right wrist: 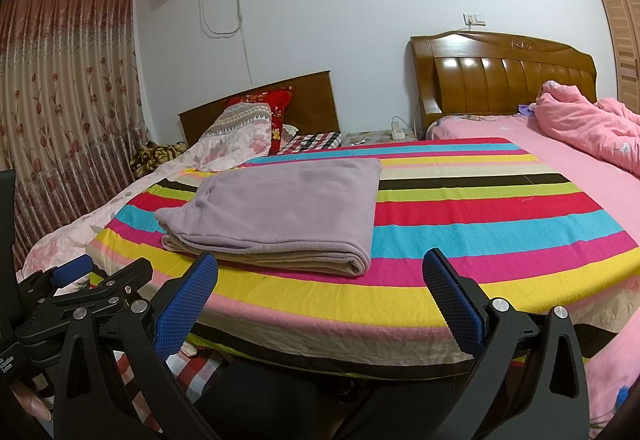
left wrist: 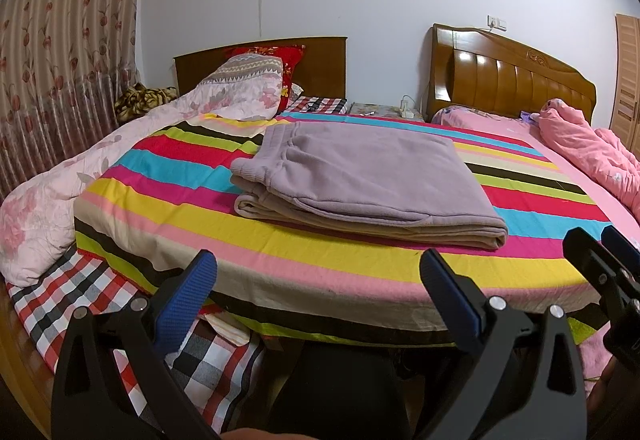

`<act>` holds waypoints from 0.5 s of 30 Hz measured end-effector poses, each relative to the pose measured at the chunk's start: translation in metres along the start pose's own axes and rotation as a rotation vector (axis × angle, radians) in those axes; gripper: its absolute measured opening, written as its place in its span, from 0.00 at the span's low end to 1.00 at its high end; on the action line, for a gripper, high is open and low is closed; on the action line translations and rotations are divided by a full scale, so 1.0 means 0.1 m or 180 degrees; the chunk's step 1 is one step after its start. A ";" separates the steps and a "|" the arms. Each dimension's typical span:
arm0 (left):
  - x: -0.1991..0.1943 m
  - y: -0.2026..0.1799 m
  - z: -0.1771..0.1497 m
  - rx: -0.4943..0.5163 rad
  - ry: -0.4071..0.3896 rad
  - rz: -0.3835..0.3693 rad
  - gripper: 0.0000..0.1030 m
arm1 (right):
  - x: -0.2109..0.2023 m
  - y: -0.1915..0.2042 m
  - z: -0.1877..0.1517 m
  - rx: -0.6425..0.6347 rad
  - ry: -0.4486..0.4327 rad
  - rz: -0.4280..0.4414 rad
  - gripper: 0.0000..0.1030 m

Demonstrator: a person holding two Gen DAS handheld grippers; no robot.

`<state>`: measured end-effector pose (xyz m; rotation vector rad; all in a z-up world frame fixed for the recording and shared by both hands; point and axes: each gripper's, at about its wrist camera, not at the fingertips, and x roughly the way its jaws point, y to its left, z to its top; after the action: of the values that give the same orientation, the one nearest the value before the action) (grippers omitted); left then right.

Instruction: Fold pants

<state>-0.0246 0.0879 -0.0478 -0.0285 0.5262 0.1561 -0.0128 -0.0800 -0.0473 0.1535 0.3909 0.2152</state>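
Lilac pants (left wrist: 360, 176) lie folded into a flat rectangle on the striped sheet (left wrist: 168, 200), waistband at the left, fold edge at the near right. The same pants (right wrist: 280, 212) show left of centre in the right wrist view. My left gripper (left wrist: 318, 264) hovers open over the bed's near edge, short of the pants, with nothing between its blue pads (left wrist: 188, 304). Held beside it to the right, my right gripper (right wrist: 320, 268) is open and empty too. Each gripper shows at the edge of the other's view: right gripper (left wrist: 608, 252), left gripper (right wrist: 80, 280).
The striped sheet (right wrist: 480, 224) covers the bed, with a floral quilt (left wrist: 60, 192) heaped at its left and a pink quilt (right wrist: 592, 128) at the right. Two wooden headboards (left wrist: 512, 80) stand against the far wall. A checked cloth (left wrist: 80, 300) hangs at the near left edge.
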 end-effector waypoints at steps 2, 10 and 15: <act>0.00 0.00 0.00 0.0000 -0.0001 0.0000 0.98 | 0.00 0.00 0.00 -0.0001 0.0001 0.0002 0.95; 0.00 0.00 -0.01 -0.0003 0.0002 0.0000 0.98 | 0.00 0.00 0.01 0.0001 0.0004 0.0001 0.95; 0.00 0.01 0.00 0.0000 0.0000 -0.0002 0.98 | -0.01 0.00 0.01 0.0002 0.0003 0.0004 0.95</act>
<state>-0.0248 0.0886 -0.0481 -0.0286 0.5261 0.1556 -0.0130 -0.0807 -0.0462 0.1544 0.3918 0.2164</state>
